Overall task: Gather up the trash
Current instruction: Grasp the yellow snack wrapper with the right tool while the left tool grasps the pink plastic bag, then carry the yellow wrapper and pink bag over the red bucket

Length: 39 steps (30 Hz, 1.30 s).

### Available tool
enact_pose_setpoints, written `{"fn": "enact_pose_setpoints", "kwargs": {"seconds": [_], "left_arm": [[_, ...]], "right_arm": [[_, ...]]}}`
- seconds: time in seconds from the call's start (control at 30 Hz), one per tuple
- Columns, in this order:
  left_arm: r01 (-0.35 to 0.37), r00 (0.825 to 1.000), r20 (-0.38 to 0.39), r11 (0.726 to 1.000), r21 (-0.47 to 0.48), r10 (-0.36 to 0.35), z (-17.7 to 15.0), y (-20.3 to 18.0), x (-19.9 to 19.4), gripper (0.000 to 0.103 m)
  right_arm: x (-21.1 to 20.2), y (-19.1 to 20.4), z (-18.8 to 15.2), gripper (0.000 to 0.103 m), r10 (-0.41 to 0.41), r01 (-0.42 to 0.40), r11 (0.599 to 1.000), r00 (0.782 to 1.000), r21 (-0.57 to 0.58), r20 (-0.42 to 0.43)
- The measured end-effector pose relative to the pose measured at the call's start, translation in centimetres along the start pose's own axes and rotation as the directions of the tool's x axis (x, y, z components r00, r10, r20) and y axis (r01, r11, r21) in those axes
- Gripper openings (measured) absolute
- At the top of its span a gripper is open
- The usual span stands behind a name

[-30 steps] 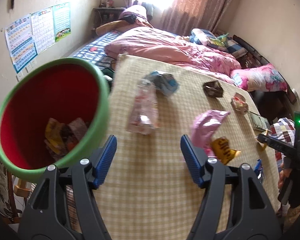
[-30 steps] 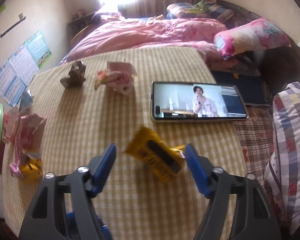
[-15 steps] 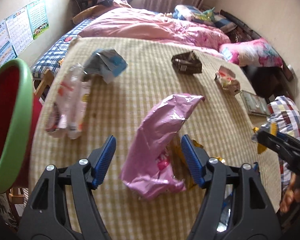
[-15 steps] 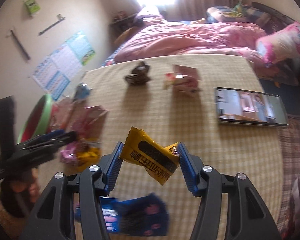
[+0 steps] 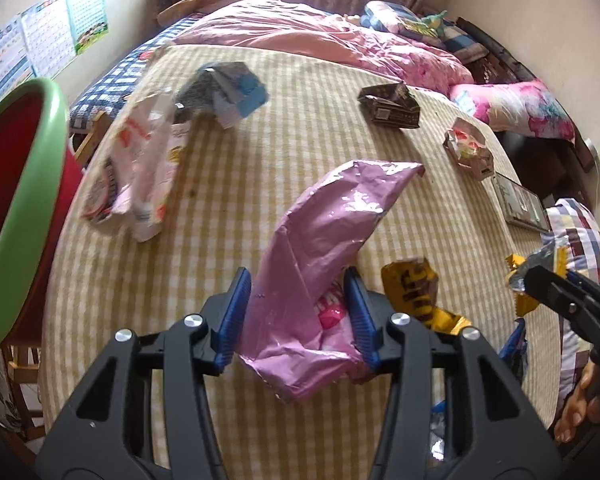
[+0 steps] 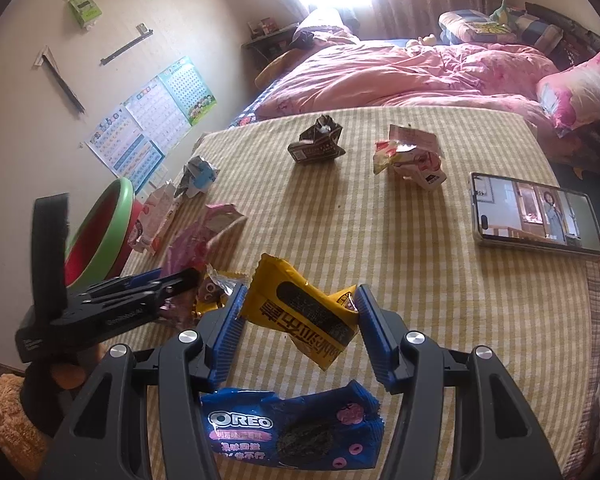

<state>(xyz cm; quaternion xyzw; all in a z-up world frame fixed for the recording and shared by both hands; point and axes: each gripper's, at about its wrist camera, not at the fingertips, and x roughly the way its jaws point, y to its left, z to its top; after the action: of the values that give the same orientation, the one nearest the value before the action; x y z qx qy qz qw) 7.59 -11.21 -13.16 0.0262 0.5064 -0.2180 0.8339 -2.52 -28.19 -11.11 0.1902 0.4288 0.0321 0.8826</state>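
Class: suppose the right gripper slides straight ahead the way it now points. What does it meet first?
The right gripper, shut on the yellow wrapper, would likely reach bare checked tablecloth first; depth is uncertain.

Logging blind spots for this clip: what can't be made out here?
- Bin contents: left view, cut off by frame edge.
- Second yellow wrapper: left view, partly behind the finger.
- Oreo packet ends: right view, behind gripper arms.
- Poster text: too small.
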Motion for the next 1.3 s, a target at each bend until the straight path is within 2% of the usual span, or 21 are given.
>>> {"fn": "enact_pose_setpoints", "kwargs": {"seconds": [0.1,0.23,0.4,0.63,0.67,0.7,0.77,0.8,0.87,0.93,1.3], "left_arm": [[-0.015,1.000,0.006,1.000,-0.010,0.015,-0.4,0.5,-0.5,0.047],[-0.021,1.000,0.004,1.000,-0.021,0.021,-0.7,1.2,-0.7,0.056],[-0.016,1.000,-0.001,1.000,-0.027,0.016,-0.9,1.7,-0.6,0.059],[-0.019,1.000,0.002,1.000,-0.011,0.019,-1.0,1.4,-0.4,0.061],[-0.021,1.000,0.003,1.000,-0.008,0.021,-1.1,1.4,-0.4,0.061],[-0.025,1.000,0.004,1.000,-0.003,0.025,-1.1,1.3,-0.4,0.061],[-0.030,0.999,0.010,1.000,-0.003,0.030,-1.1,1.3,-0.4,0.052],[-0.033,0.999,0.015,0.999,-0.009,0.033,-1.1,1.4,-0.5,0.044],[-0.023,0.999,0.021,0.999,-0.026,0.024,-1.1,1.6,-0.7,0.040],[-0.018,0.999,0.032,0.999,-0.035,0.019,-1.1,1.9,-1.0,0.037],[0.009,0.990,0.141,0.999,-0.053,-0.001,-0.7,2.2,-5.7,0.036]], "right_arm": [[0.8,-0.1,-0.3,0.055,-0.005,0.005,1.000,1.000,0.002,-0.026],[1.5,-0.3,-0.7,0.058,-0.005,0.005,1.000,0.999,0.008,-0.050],[1.5,-0.1,-0.7,0.071,-0.003,0.003,1.000,0.999,0.004,-0.051],[1.6,-0.1,-1.2,0.073,-0.013,0.011,1.000,0.996,-0.024,-0.084],[1.8,-0.2,-1.4,0.073,-0.017,0.014,1.000,0.996,-0.027,-0.092],[1.9,-0.3,-1.5,0.067,-0.019,0.016,1.000,0.995,-0.025,-0.097],[2.0,-0.4,-1.7,0.059,-0.022,0.020,1.000,0.995,-0.019,-0.101],[1.9,-0.5,-1.7,0.054,-0.021,0.020,1.000,0.995,-0.016,-0.098],[1.7,-0.5,-1.6,0.046,-0.015,0.013,1.000,0.996,-0.012,-0.091],[1.4,-0.5,-1.3,0.045,-0.013,0.012,1.000,0.997,-0.008,-0.075],[-0.3,2.4,1.5,0.045,0.025,-0.024,0.999,0.999,-0.035,0.030]]}}
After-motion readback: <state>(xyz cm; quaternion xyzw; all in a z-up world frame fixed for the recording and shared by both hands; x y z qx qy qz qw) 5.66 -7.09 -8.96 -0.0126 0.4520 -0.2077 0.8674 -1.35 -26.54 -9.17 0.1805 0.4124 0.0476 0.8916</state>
